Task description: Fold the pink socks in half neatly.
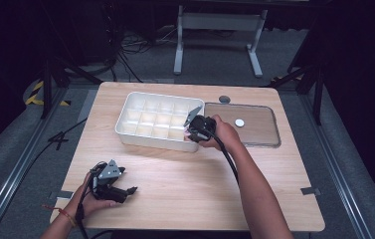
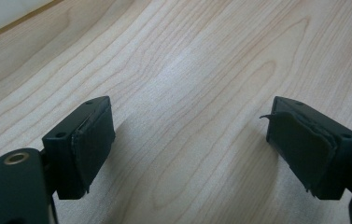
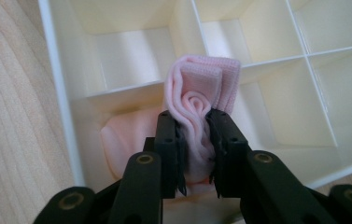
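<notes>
No text, label, brand, number or sign can be read anywhere in these pictures. The white divided tray [image 1: 130, 117], the wooden table [image 1: 185, 184] and the black gripper bodies carry no lettering that can be made out. The yellow and black striping [image 1: 36, 94] on the floor at the upper left of the high view is a plain pattern without words.

High view looks down on the table [image 1: 175, 169]; right gripper view closes in on its white tray [image 3: 57, 70].
</notes>
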### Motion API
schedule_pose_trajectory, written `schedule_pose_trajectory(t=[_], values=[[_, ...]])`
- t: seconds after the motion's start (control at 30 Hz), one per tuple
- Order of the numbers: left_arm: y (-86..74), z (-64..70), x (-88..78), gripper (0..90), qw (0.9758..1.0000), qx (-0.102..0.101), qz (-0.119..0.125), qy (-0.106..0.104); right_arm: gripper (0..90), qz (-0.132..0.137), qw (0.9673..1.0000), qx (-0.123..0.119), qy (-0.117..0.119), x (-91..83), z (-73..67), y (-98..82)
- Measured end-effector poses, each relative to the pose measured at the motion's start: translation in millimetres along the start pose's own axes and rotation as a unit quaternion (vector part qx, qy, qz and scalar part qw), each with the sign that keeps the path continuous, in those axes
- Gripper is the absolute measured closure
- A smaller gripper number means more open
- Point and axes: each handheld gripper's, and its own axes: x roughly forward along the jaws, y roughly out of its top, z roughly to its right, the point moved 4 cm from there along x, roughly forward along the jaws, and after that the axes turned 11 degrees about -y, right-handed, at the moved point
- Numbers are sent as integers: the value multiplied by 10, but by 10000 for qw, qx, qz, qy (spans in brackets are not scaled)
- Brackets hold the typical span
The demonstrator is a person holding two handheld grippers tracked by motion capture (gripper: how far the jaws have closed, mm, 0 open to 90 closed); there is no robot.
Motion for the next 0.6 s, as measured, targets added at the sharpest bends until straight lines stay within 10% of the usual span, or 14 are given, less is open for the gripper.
schedule_pose_trajectory(t=[0.6], values=[[0,-1,1,155,10000,6,-2,-8,639,-79,9990,348,277,-39,72,19]])
